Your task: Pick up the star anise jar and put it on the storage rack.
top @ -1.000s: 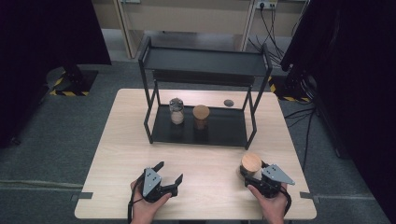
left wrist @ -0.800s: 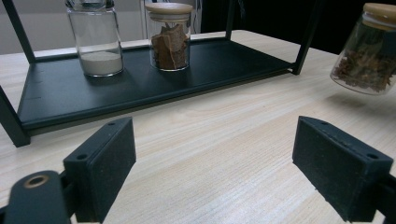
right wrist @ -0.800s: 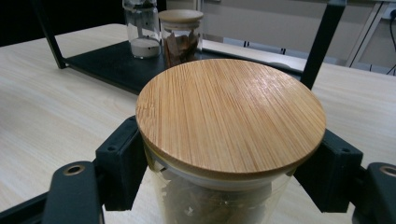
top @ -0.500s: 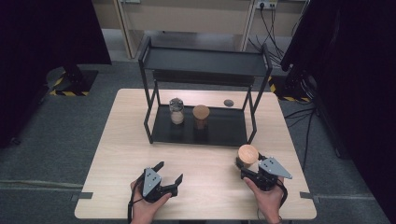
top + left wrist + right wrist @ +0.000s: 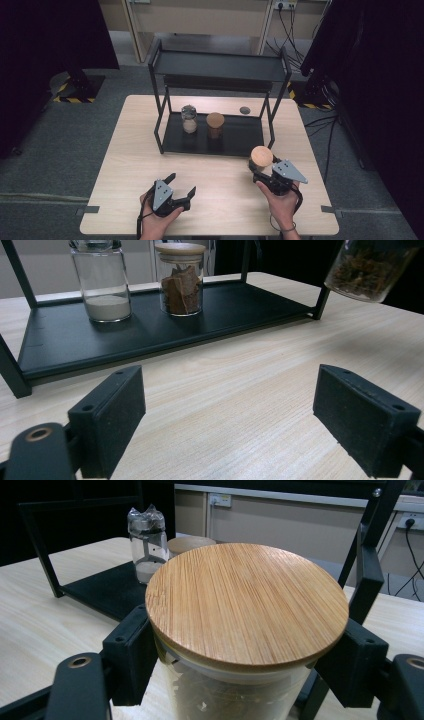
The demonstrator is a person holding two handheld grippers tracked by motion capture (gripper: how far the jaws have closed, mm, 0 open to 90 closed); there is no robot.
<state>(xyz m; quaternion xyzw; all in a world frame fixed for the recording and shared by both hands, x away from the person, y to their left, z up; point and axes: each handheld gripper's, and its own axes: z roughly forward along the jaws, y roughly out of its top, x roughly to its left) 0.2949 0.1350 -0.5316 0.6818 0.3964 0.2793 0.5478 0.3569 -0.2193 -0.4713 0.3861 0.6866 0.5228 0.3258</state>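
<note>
now: right hand-held gripper (image 5: 261, 172) clamps a wood-lidded jar (image 5: 261, 158), lifted near the rack's (image 5: 215, 74) front right leg | left hand-held gripper (image 5: 179, 185) open, empty, on the desk (image 5: 130, 150) | done: two jars (image 5: 189, 119) on bottom shelf | left: shelve this one

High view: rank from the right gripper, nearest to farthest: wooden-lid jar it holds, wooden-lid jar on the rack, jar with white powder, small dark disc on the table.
From the right gripper:
1. Held jar, between its jaws.
2. Rack jar with wooden lid, lower shelf, up and left.
3. Small dark disc, on the table behind the rack; close to 2, hard to split.
4. White-powder jar, farthest left on the shelf.
</note>
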